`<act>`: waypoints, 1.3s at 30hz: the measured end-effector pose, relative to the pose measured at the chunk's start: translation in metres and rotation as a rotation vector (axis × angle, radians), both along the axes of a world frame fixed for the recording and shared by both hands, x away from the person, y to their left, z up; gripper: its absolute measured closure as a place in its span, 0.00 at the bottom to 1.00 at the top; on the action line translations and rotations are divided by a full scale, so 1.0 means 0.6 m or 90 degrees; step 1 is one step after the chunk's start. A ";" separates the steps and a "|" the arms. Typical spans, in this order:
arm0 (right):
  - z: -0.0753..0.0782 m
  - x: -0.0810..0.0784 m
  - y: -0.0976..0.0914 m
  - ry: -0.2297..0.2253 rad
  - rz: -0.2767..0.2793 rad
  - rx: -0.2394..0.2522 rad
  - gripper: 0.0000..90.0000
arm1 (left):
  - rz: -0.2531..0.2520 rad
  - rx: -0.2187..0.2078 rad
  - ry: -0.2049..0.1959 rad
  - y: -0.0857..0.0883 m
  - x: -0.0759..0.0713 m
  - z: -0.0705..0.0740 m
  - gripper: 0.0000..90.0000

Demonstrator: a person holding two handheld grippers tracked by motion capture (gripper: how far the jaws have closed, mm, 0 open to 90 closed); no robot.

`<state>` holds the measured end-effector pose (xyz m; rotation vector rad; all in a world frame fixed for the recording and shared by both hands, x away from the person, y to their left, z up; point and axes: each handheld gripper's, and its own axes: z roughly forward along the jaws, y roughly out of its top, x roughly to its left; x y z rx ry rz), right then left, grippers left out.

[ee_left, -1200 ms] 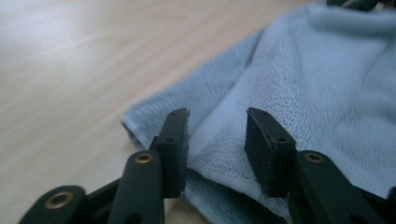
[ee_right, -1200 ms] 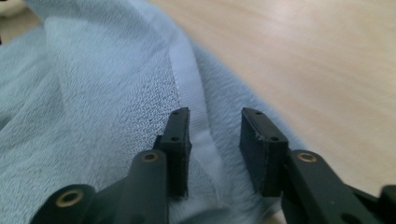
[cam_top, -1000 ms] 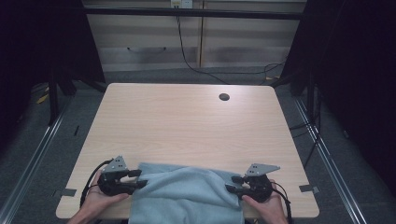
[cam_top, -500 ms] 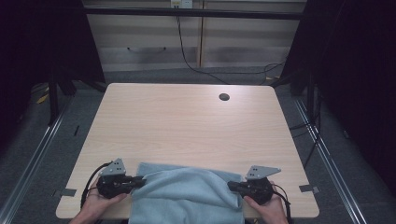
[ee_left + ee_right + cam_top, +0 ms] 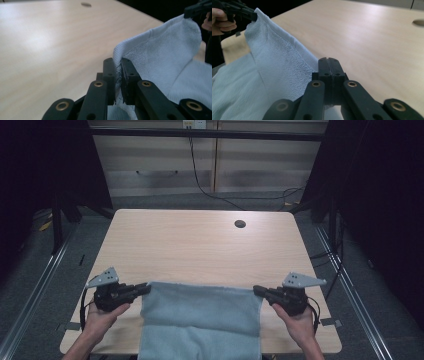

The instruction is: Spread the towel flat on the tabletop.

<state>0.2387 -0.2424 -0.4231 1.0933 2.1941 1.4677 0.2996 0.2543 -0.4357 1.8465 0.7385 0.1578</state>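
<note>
At the near edge of the light wooden desk [image 5: 200, 245]: one pale blue terry-cloth towel [image 5: 200, 315], upper hem stretched taut between two tools, lower part draping over the desk's near edge. Left black two-jaw tool [image 5: 145, 289], in the person's left hand [image 5: 102, 316]: jaws have just been closing and now pinch the towel's left upper corner, cloth visibly squeezed between the pads [image 5: 126, 75] in the left gripper view. Right black two-jaw tool [image 5: 257, 291], in the right hand [image 5: 297, 322]: jaws likewise just closed, pressed together on the right upper corner. Far side of desk: one small round dark grommet hole [image 5: 240, 224], well apart from the towel.
</note>
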 end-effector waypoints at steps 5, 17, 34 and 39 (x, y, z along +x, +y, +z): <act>0.056 0.056 -0.004 -0.037 -0.014 0.009 1.00 | 0.029 -0.012 -0.028 -0.007 0.049 0.046 0.93; 0.112 0.220 0.005 -0.045 -0.078 -0.001 1.00 | 0.116 0.012 -0.025 -0.035 0.196 0.103 0.93; 0.038 0.258 0.018 0.018 -0.108 -0.026 0.80 | 0.127 0.009 0.030 -0.022 0.214 0.031 0.69; 0.029 0.224 0.009 0.023 -0.095 -0.023 0.78 | 0.105 0.002 0.040 -0.017 0.191 0.017 0.66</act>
